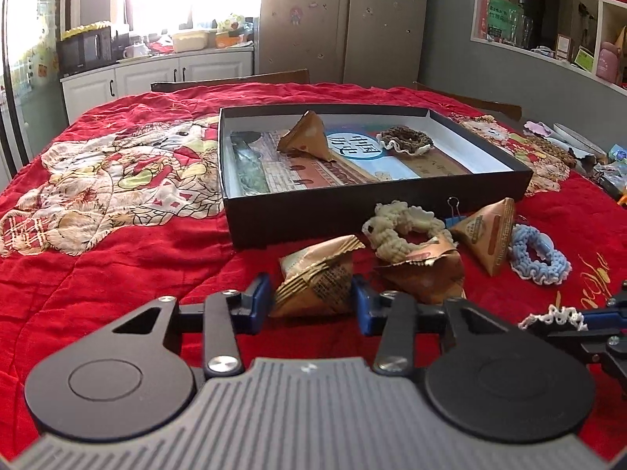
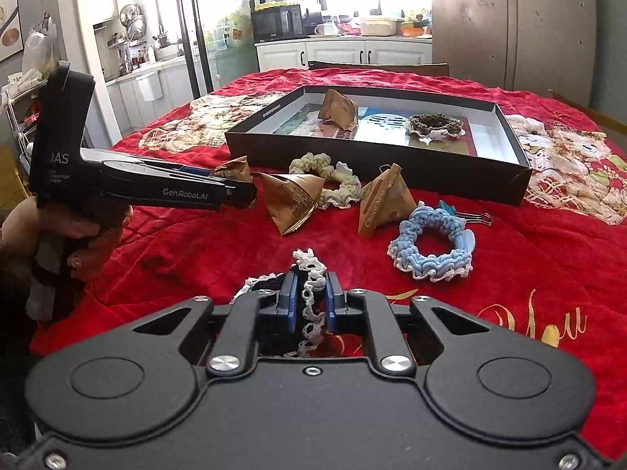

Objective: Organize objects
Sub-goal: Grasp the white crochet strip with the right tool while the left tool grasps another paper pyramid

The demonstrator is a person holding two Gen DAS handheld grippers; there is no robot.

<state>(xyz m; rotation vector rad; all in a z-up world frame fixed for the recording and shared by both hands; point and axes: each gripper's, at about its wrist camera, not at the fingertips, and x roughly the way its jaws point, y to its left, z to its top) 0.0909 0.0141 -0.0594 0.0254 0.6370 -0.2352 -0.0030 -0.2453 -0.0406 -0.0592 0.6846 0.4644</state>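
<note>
Left hand-held gripper (image 1: 311, 297) clamps brown snack packet (image 1: 319, 274) just before black box (image 1: 376, 203). Right hand-held gripper (image 2: 309, 297) pinched on white-edged black scrunchie (image 2: 309, 274), nearer than box.

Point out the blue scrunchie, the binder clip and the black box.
blue scrunchie (image 2: 431, 250): right wrist view, its left loop.
binder clip (image 2: 476, 217): right wrist view, wire handle.
black box (image 1: 376, 215): left wrist view, near wall.

The left gripper (image 2: 235, 180) reads "GenRobot.AI" along its side, with "DAS" on its upright mount. A brown packet (image 2: 382, 205) seems to read "Choco Mac…". The book (image 1: 352, 156) in the box bears "中国历史".
</note>
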